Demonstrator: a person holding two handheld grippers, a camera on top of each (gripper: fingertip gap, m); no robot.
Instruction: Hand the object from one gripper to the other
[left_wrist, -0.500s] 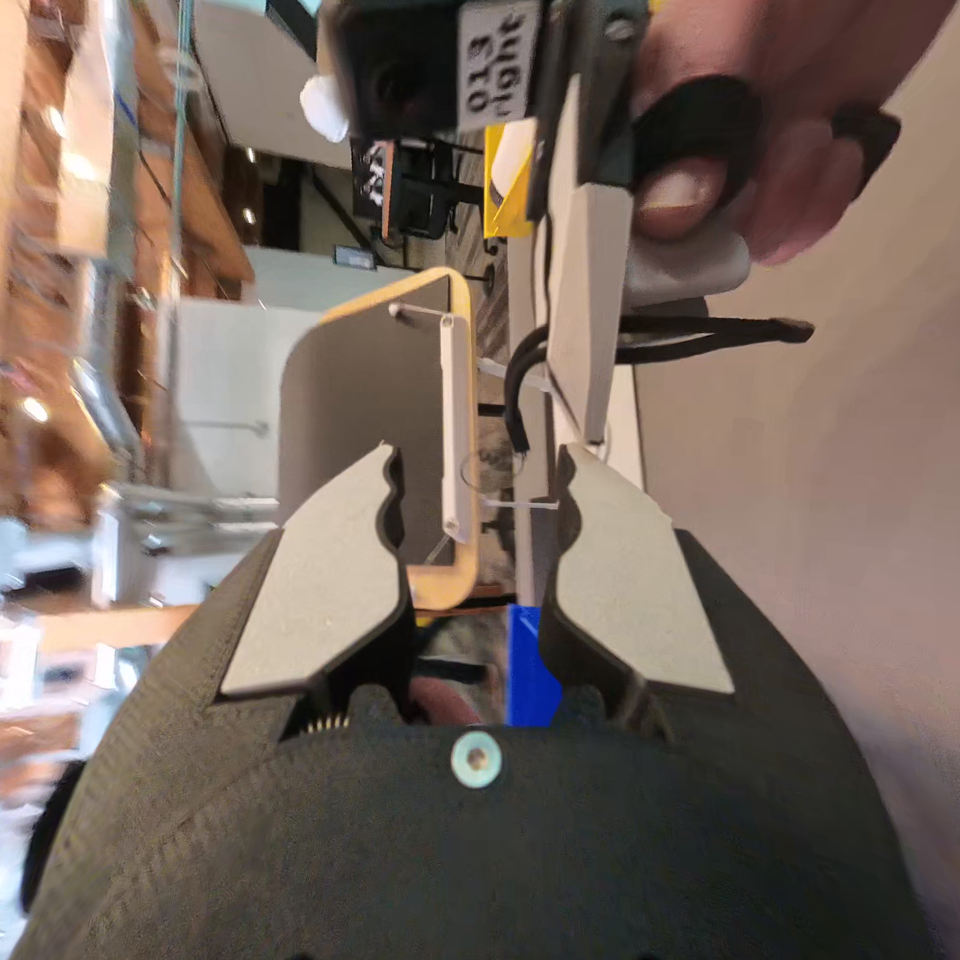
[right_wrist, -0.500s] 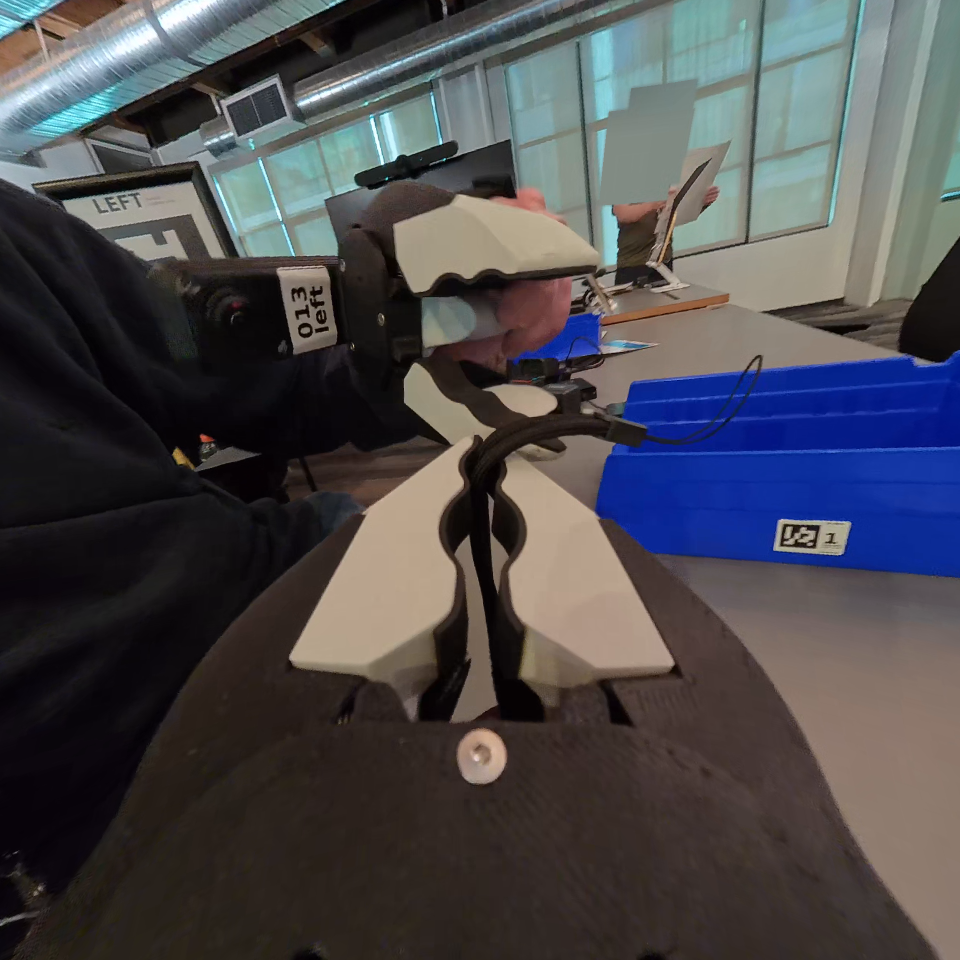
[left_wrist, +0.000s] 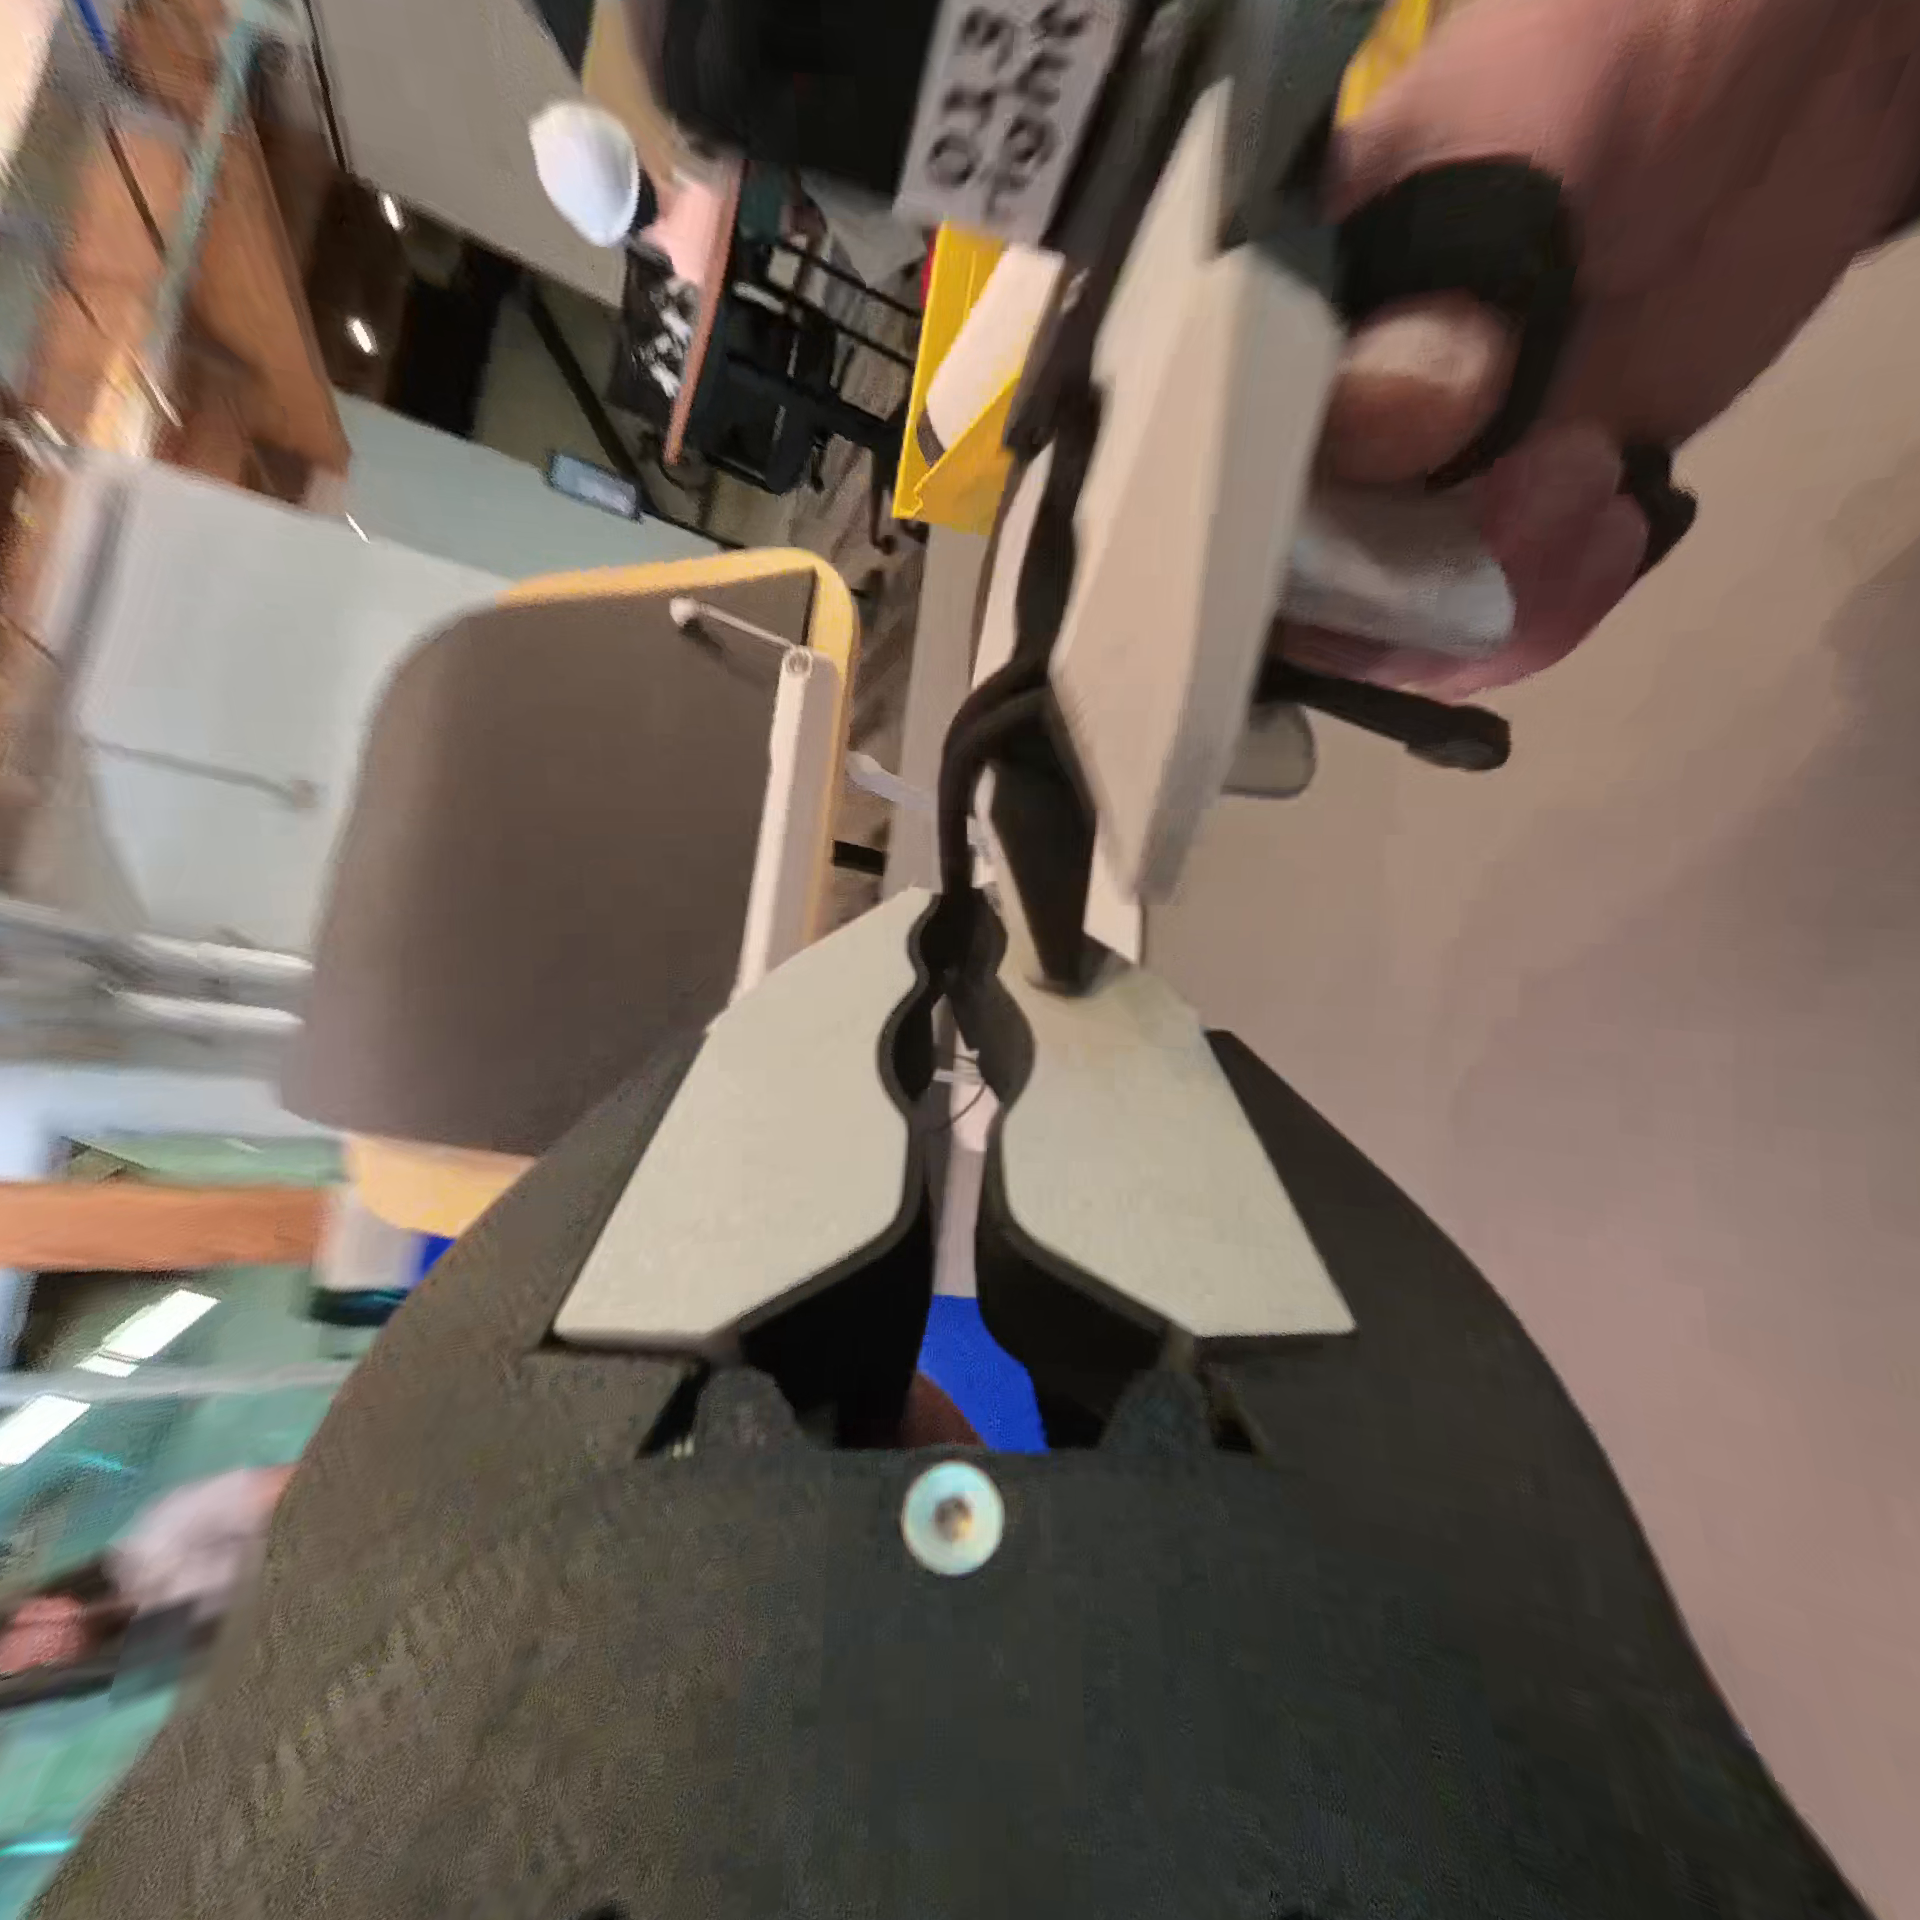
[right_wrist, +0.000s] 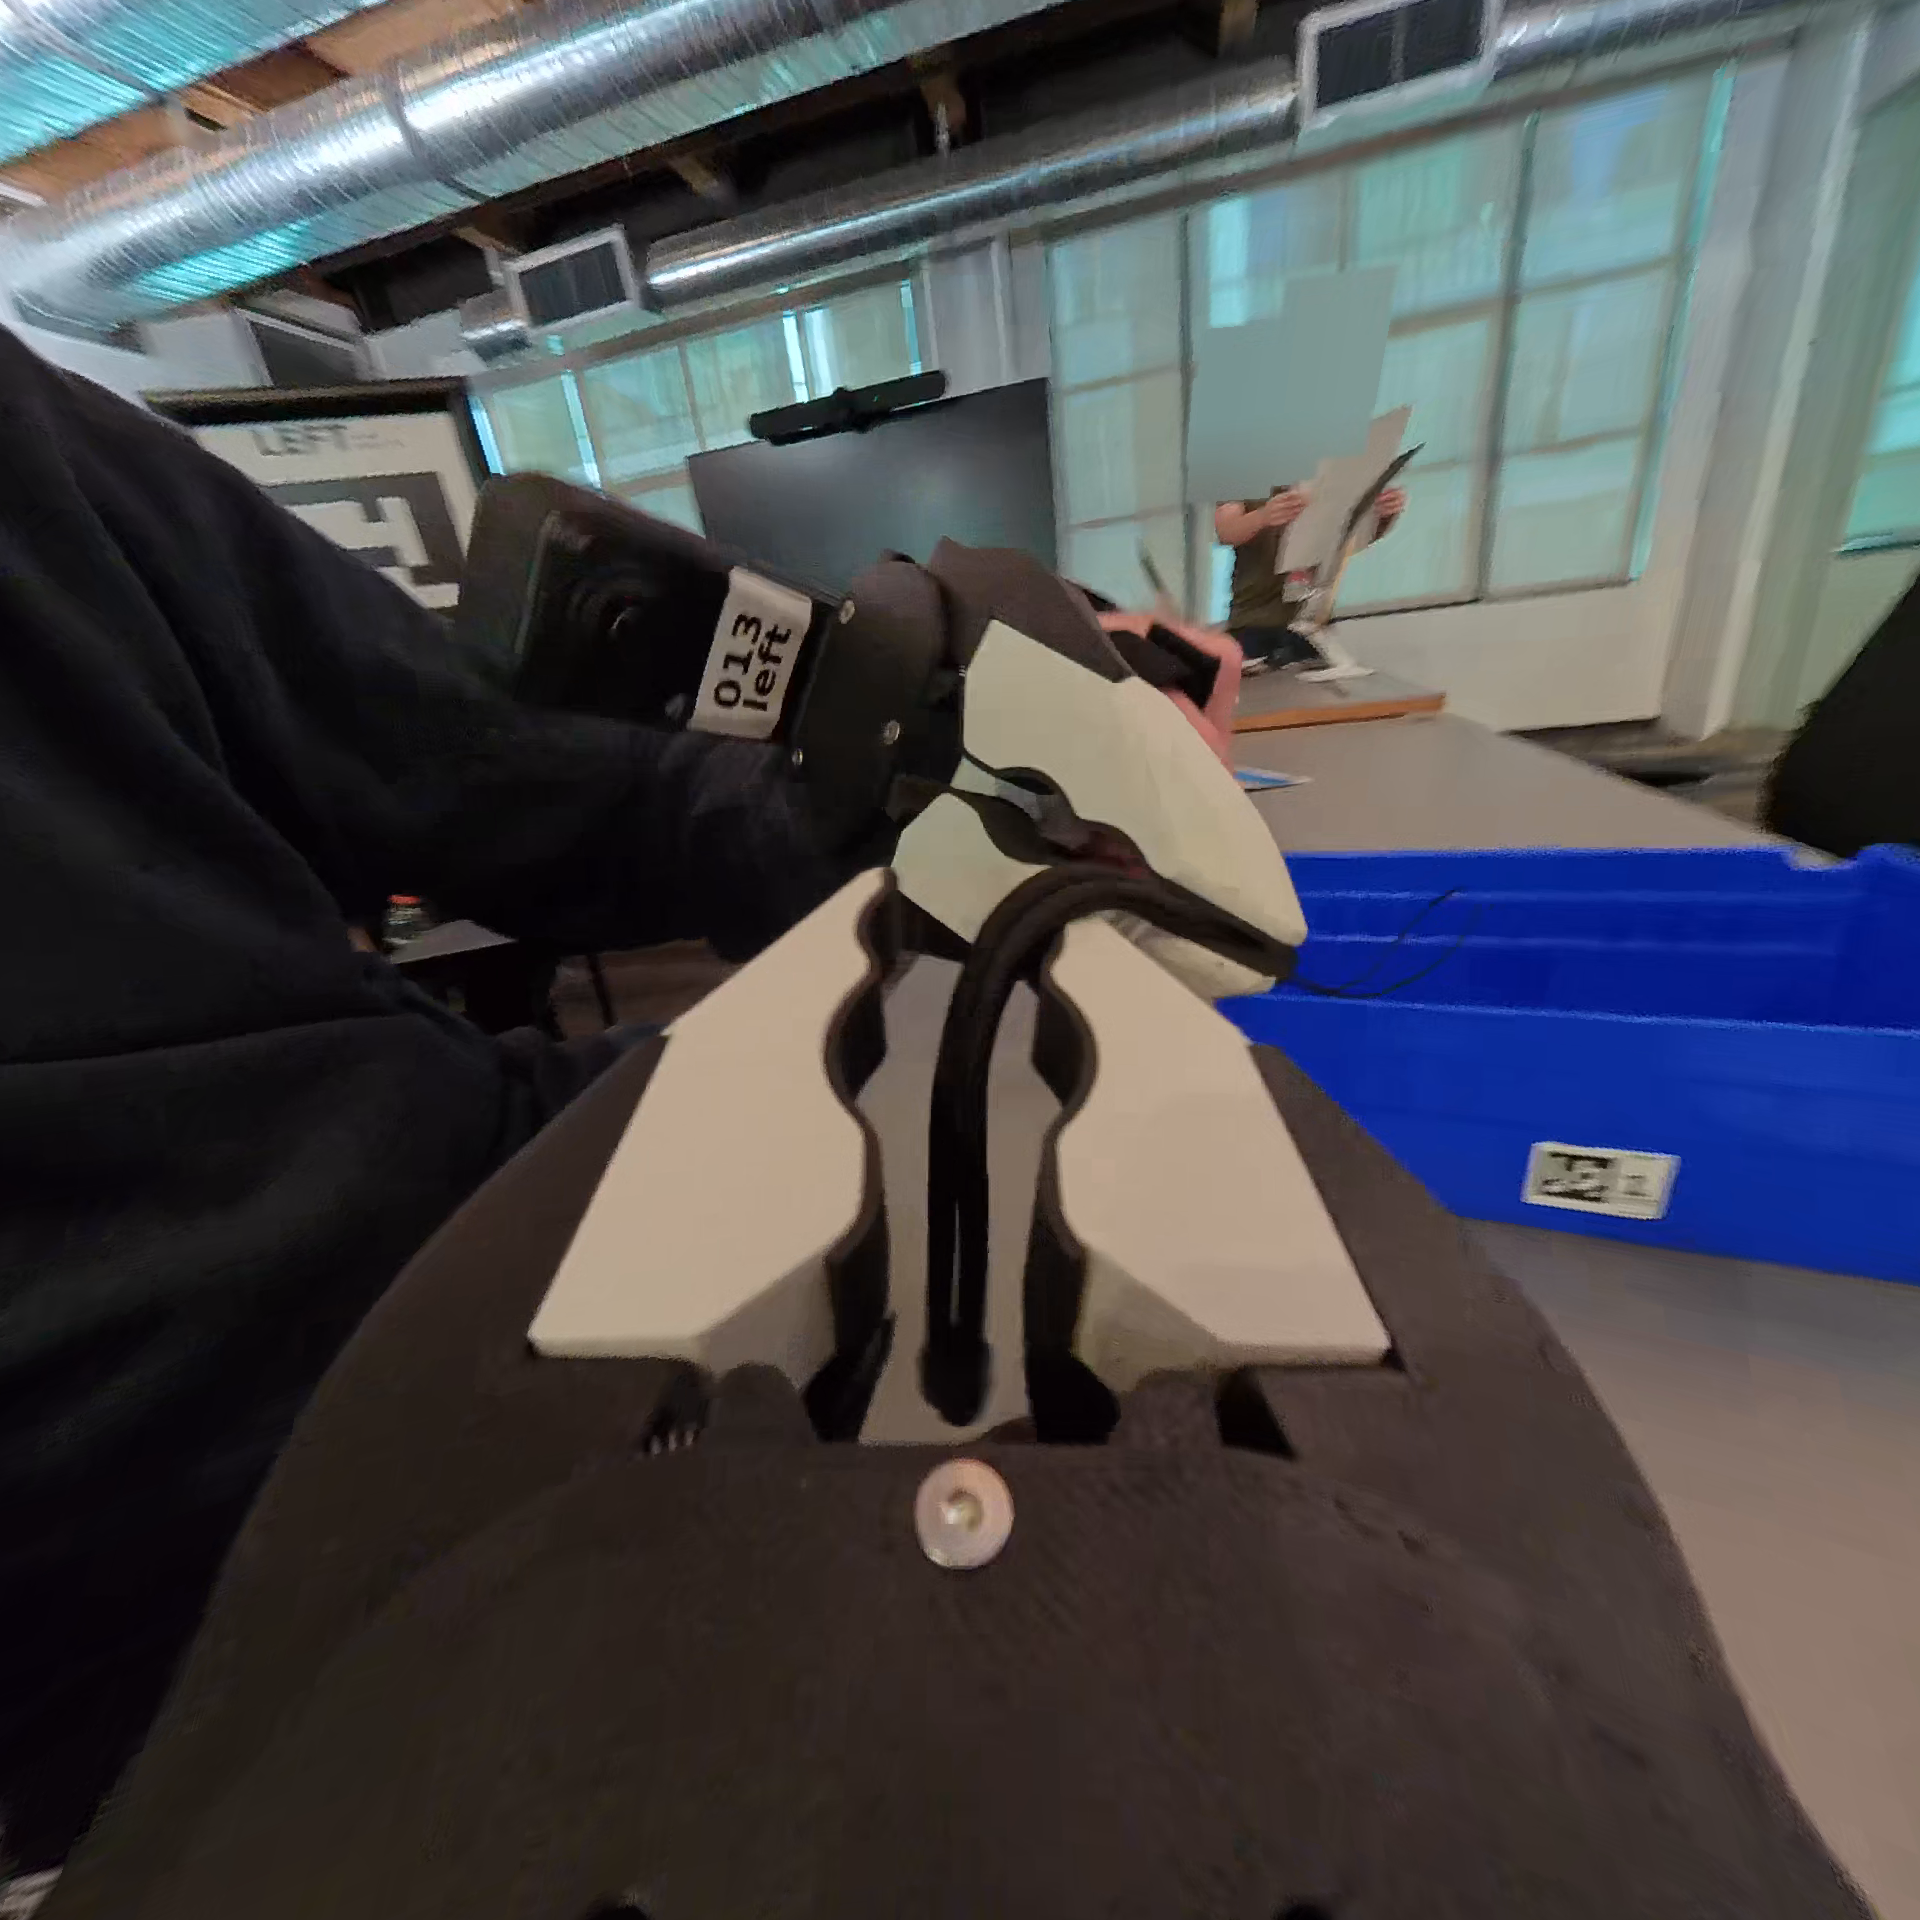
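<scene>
The object is a black bundled cable (right_wrist: 961, 1091). In the right wrist view it lies loose in the gap between the fingers of my right gripper (right_wrist: 971, 914), whose jaws stand apart and do not pinch it. My left gripper (right_wrist: 1273, 940) comes in from the left, held by a black-sleeved arm, and is shut on the cable's upper loop. In the left wrist view my left gripper (left_wrist: 951, 925) is closed on the cable (left_wrist: 961, 769). The right gripper (left_wrist: 1081, 914) hangs from above, its tips touching the left fingers, with a hand on its handle.
A blue bin (right_wrist: 1558, 1039) stands on the grey table (right_wrist: 1714, 1455) to the right, and a thin cable tail trails over it. A person holding a sheet (right_wrist: 1309, 540) stands far back. A grey board with a yellow rim (left_wrist: 561, 852) is behind the left gripper.
My left gripper has closed on the cable. My right gripper, shut on the cable before, has opened. The two grippers have moved closer together.
</scene>
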